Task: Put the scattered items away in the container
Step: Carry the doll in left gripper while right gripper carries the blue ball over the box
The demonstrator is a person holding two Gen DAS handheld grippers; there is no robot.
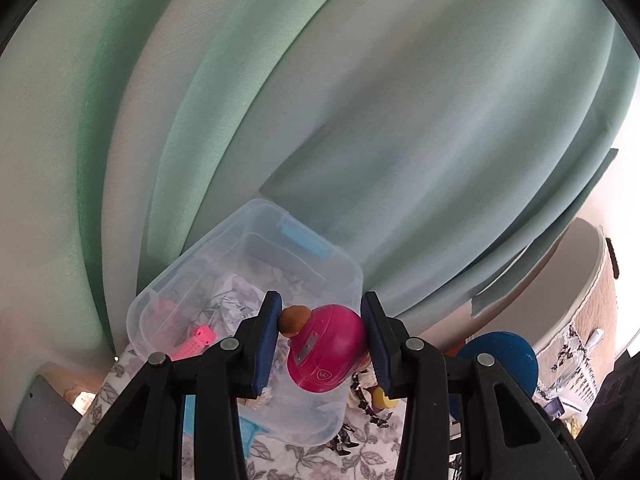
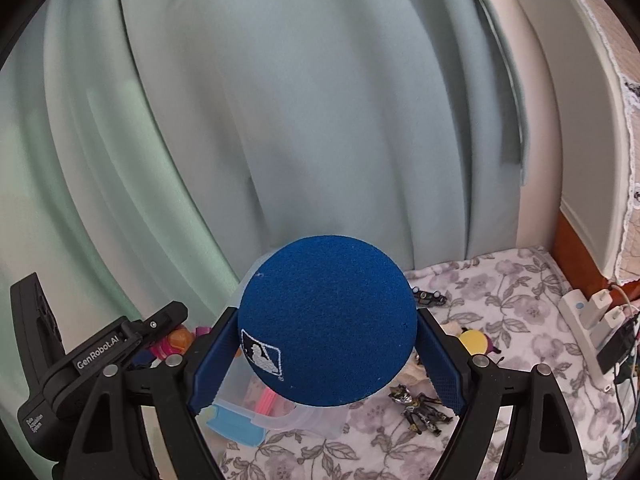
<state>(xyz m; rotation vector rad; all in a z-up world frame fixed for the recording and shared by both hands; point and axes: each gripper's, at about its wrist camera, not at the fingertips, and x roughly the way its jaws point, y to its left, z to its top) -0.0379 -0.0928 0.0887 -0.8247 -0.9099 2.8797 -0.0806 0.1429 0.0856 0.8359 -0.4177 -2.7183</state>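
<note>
Above the clear container (image 1: 248, 280), our left tongs (image 1: 322, 336) grip a pink toy (image 1: 326, 346); our right tongs (image 2: 326, 356) clamp a blue ball (image 2: 326, 320).

One clear plastic bin (image 1: 245, 264), blue latch tabs on it: two seen (image 1: 304, 240) (image 2: 234, 424). One pink helmet toy (image 1: 326, 346) with an orange-brown knob. One blue foam ball (image 2: 326, 320) with a white logo. Two grippers: left (image 1: 320, 344), right (image 2: 326, 354). One pink ridged item (image 1: 196, 342) inside the bin. Dark metallic figures on the floral sheet (image 2: 500, 288): two (image 2: 420, 408) (image 2: 430, 298). One yellow round toy (image 2: 474, 340). One white power strip (image 2: 592, 320).
</note>
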